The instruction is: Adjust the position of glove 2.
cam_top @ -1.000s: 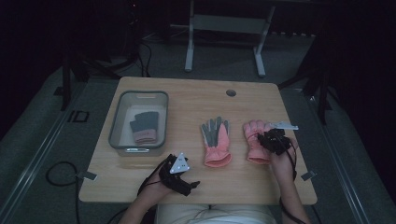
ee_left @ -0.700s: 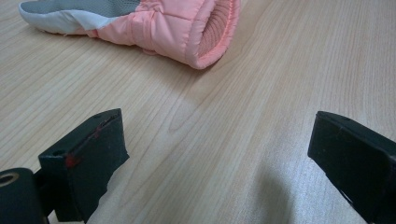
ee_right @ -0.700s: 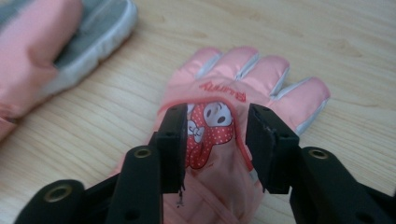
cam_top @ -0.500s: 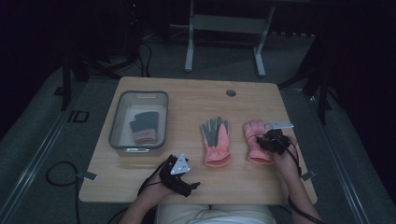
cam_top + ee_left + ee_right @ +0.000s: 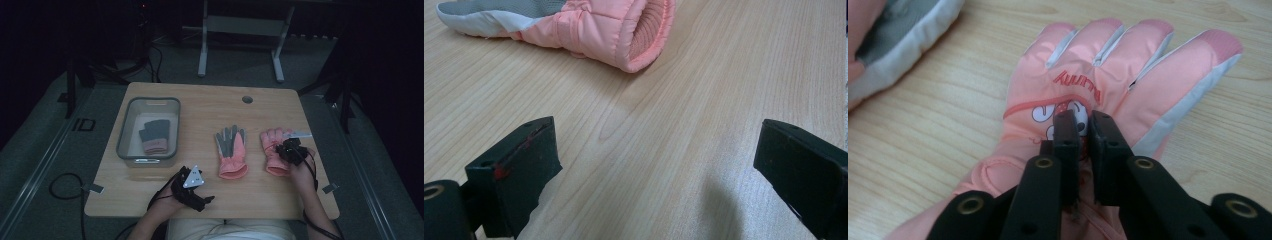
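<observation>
Right gripper: we have the jaws pinched nearly together on the back of the pink glove, right on the cartoon print, a thin fold of fabric between the pads. The glove lies flat under the jaws, fingers pointing away from us, cuff toward the hand. It looks gripped but not lifted; we judge the pick as only just started.

Ahead and to the left of that gripper sits the second pink glove, palm side up with the grey grip facing us, just beside the first and not touching it.

Left gripper: jaws spread wide, holding nothing, resting low at the near table edge. Straight ahead of it in the left gripper view is the cuff of the second glove, apart from the jaws, bare wood between.

Farther out, ahead and left of the left gripper, is the grey bin with one dark glove with a pink cuff already inside.

Our read on status: one item binned, two pink gloves on the table, one in hand. Left: lift, carry to the bin, release, then repeat for the other.
</observation>
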